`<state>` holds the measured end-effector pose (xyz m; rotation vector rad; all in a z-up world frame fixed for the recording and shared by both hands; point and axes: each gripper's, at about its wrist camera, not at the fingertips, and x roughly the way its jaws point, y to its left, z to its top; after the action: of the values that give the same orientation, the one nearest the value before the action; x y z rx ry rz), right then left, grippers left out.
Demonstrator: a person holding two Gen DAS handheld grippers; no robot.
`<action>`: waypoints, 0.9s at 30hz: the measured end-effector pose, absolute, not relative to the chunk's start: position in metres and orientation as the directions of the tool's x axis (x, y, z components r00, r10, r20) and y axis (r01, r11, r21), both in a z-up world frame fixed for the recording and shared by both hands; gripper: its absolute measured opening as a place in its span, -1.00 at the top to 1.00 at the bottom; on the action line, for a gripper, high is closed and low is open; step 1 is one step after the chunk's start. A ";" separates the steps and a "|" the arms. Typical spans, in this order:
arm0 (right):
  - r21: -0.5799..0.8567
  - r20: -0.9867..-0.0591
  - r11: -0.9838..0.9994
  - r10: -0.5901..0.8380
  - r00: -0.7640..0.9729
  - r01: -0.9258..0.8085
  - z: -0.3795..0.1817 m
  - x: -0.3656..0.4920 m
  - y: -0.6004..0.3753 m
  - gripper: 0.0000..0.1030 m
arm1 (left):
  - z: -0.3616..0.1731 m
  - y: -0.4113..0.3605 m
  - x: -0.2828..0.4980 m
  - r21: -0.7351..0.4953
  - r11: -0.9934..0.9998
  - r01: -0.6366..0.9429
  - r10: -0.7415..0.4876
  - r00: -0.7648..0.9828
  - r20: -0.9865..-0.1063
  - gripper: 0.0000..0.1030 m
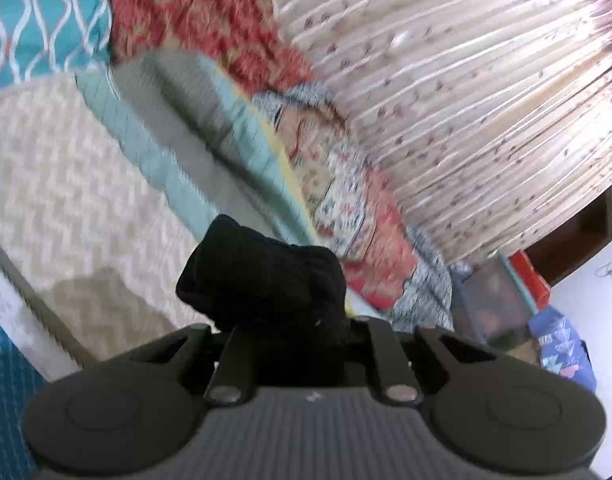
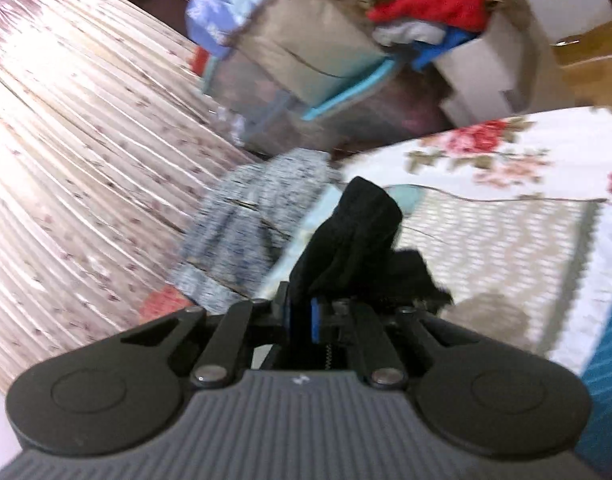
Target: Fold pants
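In the left wrist view, the far left shows a teal pillow (image 1: 37, 20) with white wavy lines, and below it a cream zigzag-patterned blanket (image 1: 65, 200) spread over the bed. Moving rightward, a pale green quilted cover (image 1: 177, 152) runs diagonally, with a red-and-tan patterned cloth (image 1: 193, 12) above it and a floral fabric (image 1: 346, 184) beside it. At the bottom middle the left tongs (image 1: 289, 320) are closed tight on a bunched fold of the black pants (image 1: 261, 276), which bulges up in front of the fingers and hides their tips. Further right hangs a pleated curtain (image 1: 466, 100) with small purple flowers, and at the lower right edge sit a clear storage box (image 1: 494, 304) and a blue patterned bag (image 1: 562, 344); both are blurred. In the right wrist view the same pleated curtain (image 2: 85, 140) fills the left side. Next to it lies a grey-speckled garment (image 2: 249, 216), crumpled against the bed's edge. In the middle, the right tongs (image 2: 306, 312) are pinched shut on another bunch of the black pants (image 2: 358, 236), the cloth standing up between the blue-lined fingers (image 2: 316, 320) and spilling to the right of them. Behind, higher up, a clear bin (image 2: 306, 92) and a pile of red, grey and blue clothes (image 2: 430, 12) sit in a white box, all smeared by motion. To the right, the zigzag blanket (image 2: 506, 240) lies on a rose-printed bedsheet (image 2: 486, 144). Each pair of tongs holds its own part of the pants, raised clear above the blanket.
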<state>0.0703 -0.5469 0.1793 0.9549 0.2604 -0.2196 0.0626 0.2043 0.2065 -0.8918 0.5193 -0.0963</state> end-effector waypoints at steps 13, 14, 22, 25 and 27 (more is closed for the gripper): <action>0.806 -0.534 0.305 0.006 0.846 0.507 0.012 -0.014 -0.554 0.78 | 0.019 0.227 -0.020 -0.712 0.463 -0.528 -0.288 0.670 -0.684 0.64; 0.805 -0.535 0.306 0.006 0.845 0.507 0.014 -0.015 -0.554 0.78 | 0.021 0.228 -0.021 -0.705 0.471 -0.531 -0.282 0.667 -0.690 0.54; 0.788 -0.537 0.342 -0.026 0.843 0.513 0.033 -0.012 -0.549 0.60 | 0.064 0.227 -0.025 -0.627 0.592 -0.506 -0.211 0.654 -0.727 0.27; 0.793 -0.525 0.341 -0.037 0.851 0.504 0.028 -0.019 -0.554 0.60 | 0.083 0.239 -0.041 -0.601 0.608 -0.518 -0.144 0.672 -0.726 0.27; 0.798 -0.511 0.334 -0.068 0.857 0.502 0.031 -0.023 -0.555 0.60 | 0.097 0.248 -0.053 -0.591 0.599 -0.540 -0.076 0.696 -0.714 0.27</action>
<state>-0.0227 -0.5546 0.0309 1.1796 0.4254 -0.3868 -0.0529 0.2481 0.0971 -0.9046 0.7738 0.3028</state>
